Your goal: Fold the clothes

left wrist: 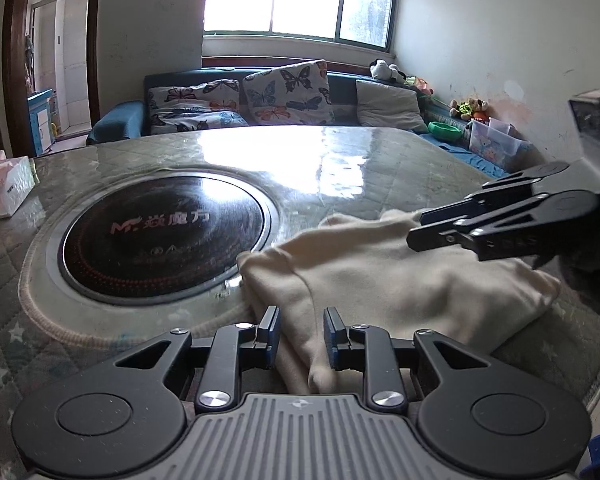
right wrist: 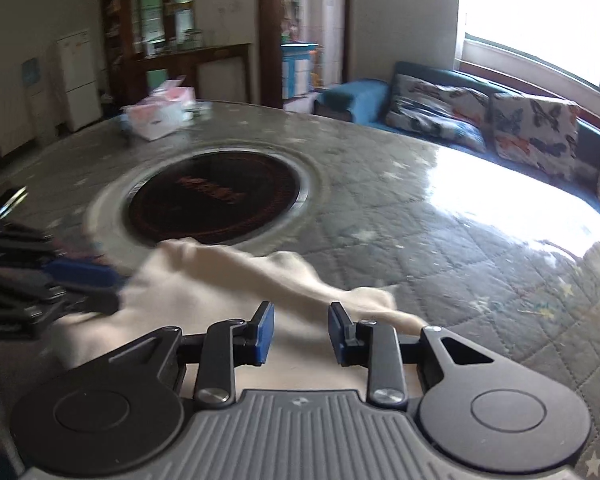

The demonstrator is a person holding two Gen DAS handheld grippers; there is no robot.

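A cream cloth garment (left wrist: 380,276) lies bunched on the glass-topped round table (left wrist: 340,168), right of the black hotplate. My left gripper (left wrist: 302,334) is open, its jaws on either side of a fold at the garment's near edge. My right gripper (right wrist: 300,330) is open just above the garment (right wrist: 220,280), which reaches toward the hotplate. In the left wrist view the right gripper (left wrist: 416,230) comes in from the right over the cloth's far side. In the right wrist view the left gripper (right wrist: 112,286) shows blurred at the left edge.
A round black hotplate (left wrist: 164,232) is set in the table's middle. A pink tissue box (left wrist: 0,188) stands at the table's left. A blue sofa with butterfly cushions (left wrist: 284,92) and toy bins (left wrist: 496,144) lie beyond the table.
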